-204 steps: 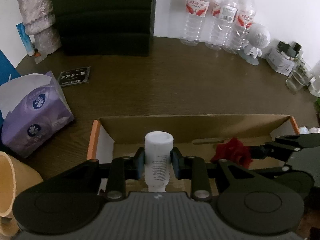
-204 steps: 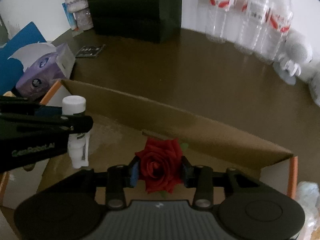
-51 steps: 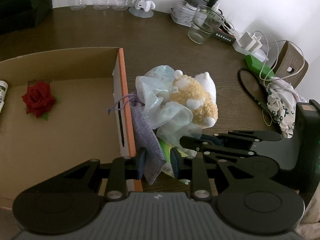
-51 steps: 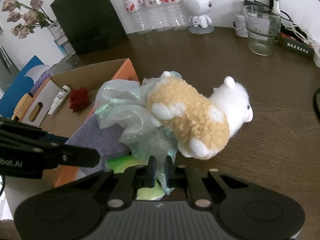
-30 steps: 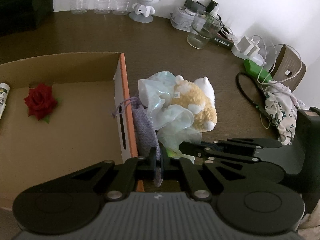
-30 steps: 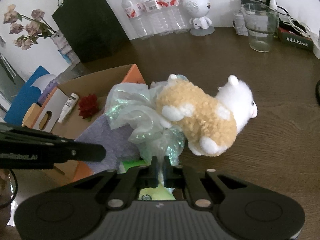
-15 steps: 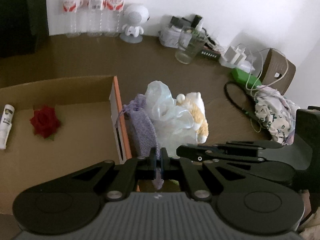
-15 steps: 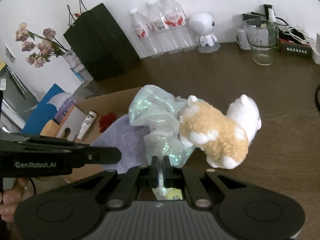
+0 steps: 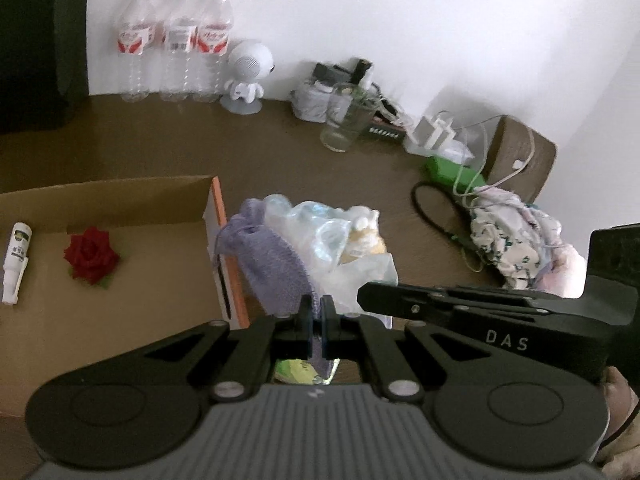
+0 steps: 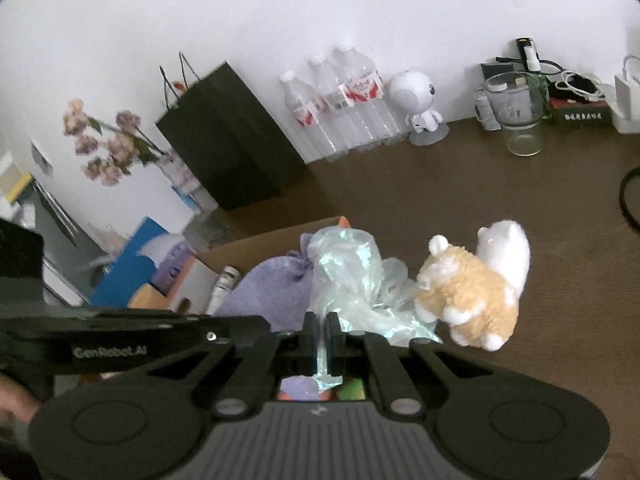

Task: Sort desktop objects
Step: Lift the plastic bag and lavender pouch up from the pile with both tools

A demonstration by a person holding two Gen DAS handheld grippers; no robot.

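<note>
Two items lie in cardboard box [image 9: 120, 196]: rose [image 9: 91, 255], white tube [image 9: 15, 262].

You are lifting the purple pouch [image 9: 272, 264] in your left gripper [image 9: 316, 322] and the plastic-wrapped plush toy [image 10: 472, 292] in your right gripper [image 10: 321, 338], both rising higher off the table [image 10: 480, 200].

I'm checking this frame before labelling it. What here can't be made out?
- Plush toy: left wrist view, mostly hidden behind the plastic bag.
- Green item: right wrist view, covered by the right gripper.
- White tube label: too small to read.
</note>
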